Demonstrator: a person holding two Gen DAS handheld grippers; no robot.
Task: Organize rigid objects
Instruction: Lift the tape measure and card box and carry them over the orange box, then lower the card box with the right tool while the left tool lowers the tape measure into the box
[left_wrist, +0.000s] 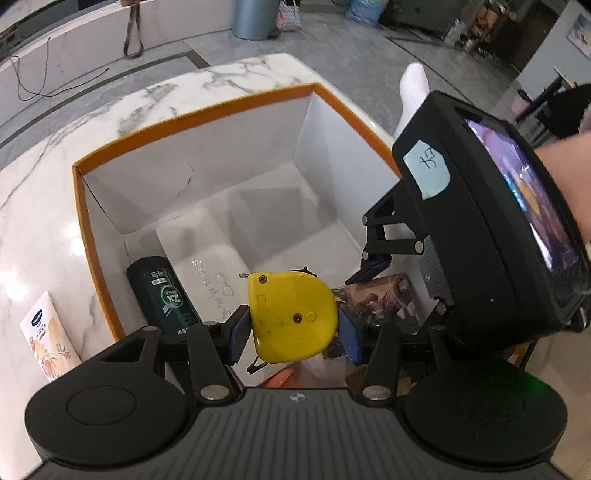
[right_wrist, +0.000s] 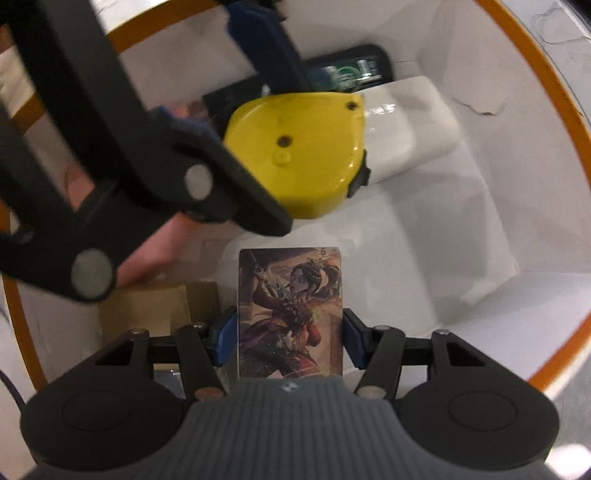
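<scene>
My left gripper (left_wrist: 293, 332) is shut on a yellow tape measure (left_wrist: 291, 317) and holds it over the near side of an open white box with an orange rim (left_wrist: 192, 114). The tape measure (right_wrist: 299, 155) also shows in the right wrist view, held by the left gripper's fingers (right_wrist: 221, 181). My right gripper (right_wrist: 290, 341) is shut on an illustrated card box (right_wrist: 291, 314) low inside the white box (right_wrist: 554, 92). The card box (left_wrist: 380, 299) shows beside the right gripper's fingers (left_wrist: 373, 266) in the left wrist view.
Inside the box lie a dark green bottle (left_wrist: 162, 295) (right_wrist: 351, 68), a white case (left_wrist: 207, 266) (right_wrist: 410, 133) and a gold box (right_wrist: 147, 306). The box stands on a marble table (left_wrist: 44, 206). A printed pouch (left_wrist: 48, 336) lies on the table to the left.
</scene>
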